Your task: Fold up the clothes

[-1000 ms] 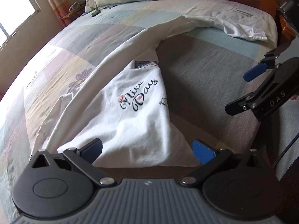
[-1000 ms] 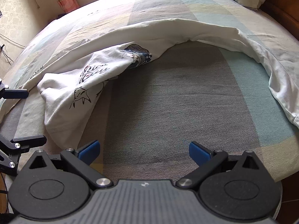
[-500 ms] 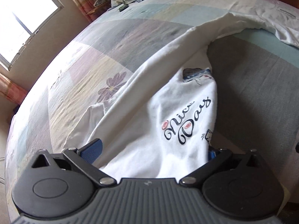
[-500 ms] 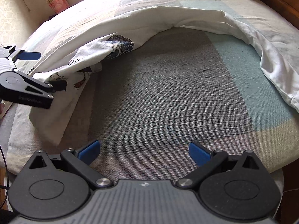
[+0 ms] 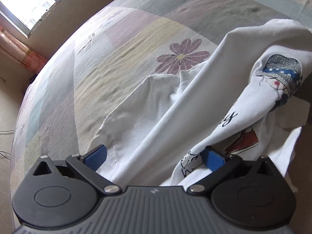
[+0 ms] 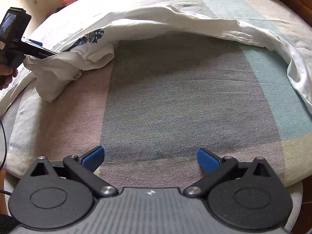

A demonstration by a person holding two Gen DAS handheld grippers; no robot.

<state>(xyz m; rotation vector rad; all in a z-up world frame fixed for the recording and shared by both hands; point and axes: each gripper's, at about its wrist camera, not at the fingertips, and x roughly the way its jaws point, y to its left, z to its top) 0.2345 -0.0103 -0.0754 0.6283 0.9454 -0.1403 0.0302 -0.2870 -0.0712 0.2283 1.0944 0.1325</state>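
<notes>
Nearest in the left wrist view, my left gripper [image 5: 154, 156] is spread wide, its two blue pads set apart, with the bunched white T-shirt [image 5: 156, 120] lying between them. The cloth crosses the gap and touches the right pad, but the jaws are not clamped on it. The shirt shows printed drawings: a brown shoe [image 5: 243, 140] close to the right pad, cursive black letters above it, and further up a figure in a grey hat with a blue band [image 5: 282, 68].

Beyond the shirt the bed [image 5: 87, 89] stretches away in pastel patches, with a purple flower [image 5: 182, 56] printed just past the shirt's upper edge. A bright window [image 5: 27, 2] sits at the far upper left.

In the right wrist view, my right gripper [image 6: 151, 159] is also released and empty, jaws wide, hovering over bare grey and pale green bedcover [image 6: 175, 97]. Farther off, the shirt runs as a long white ridge [image 6: 175, 21] curving from the left side round to the right edge (its left end is crumpled into a lump). At the far left, the other gripper's black body [image 6: 13, 39] reaches into that lump, and my hand [image 6: 6, 76] grips its handle. Whether the shirt there is pinched I cannot tell from this side.
</notes>
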